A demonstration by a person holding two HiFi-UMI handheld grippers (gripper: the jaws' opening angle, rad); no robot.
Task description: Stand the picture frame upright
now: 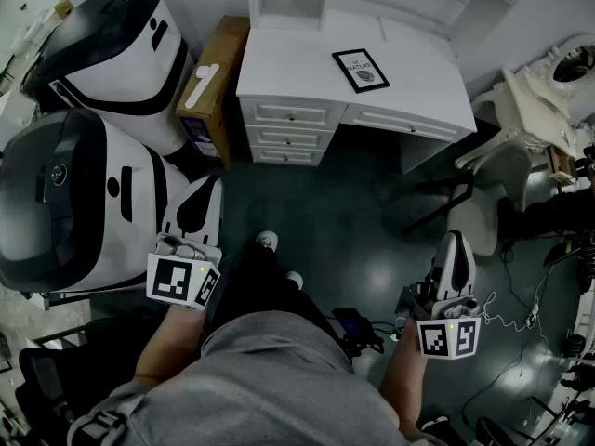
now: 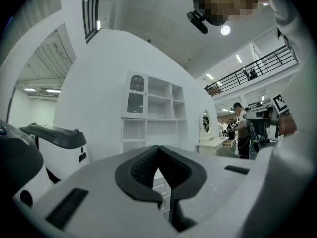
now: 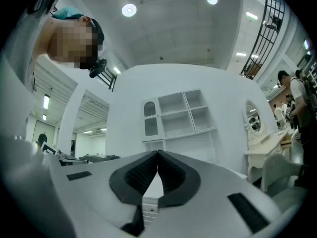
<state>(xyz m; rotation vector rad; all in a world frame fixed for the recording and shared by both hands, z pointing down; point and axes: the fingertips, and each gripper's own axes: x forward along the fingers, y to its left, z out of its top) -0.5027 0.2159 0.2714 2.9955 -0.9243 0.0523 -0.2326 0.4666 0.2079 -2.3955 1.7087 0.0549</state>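
The picture frame (image 1: 361,70) lies flat on its back on the white surface (image 1: 297,63), towards the right of the top and turned slightly askew. It has a dark border around a pale sheet; the print on that sheet is too small to read, though it seems to be a line of words above a dark round motif. Nothing else lies beside it on the top. Below the front edge of the surface, at its left, sits a stack of drawers (image 1: 288,128).

Both claws are held low, near the person's body and well apart from the frame. The left claw (image 1: 204,191) points towards the surface over the dark floor (image 1: 372,212), and in the left gripper view its two dark pads meet at the tips with nothing between them. The right claw (image 1: 456,246) is on the other side of the person's legs. The right gripper view shows its jaws also closed together and empty.

A cardboard box (image 1: 216,82) stands against the left end of the surface. Left of it are two large white-and-black machines (image 1: 84,184). A white chair (image 1: 502,161) stands off the right end of the surface. A white shelf unit (image 3: 181,113) rises above the back of the surface in both gripper views.
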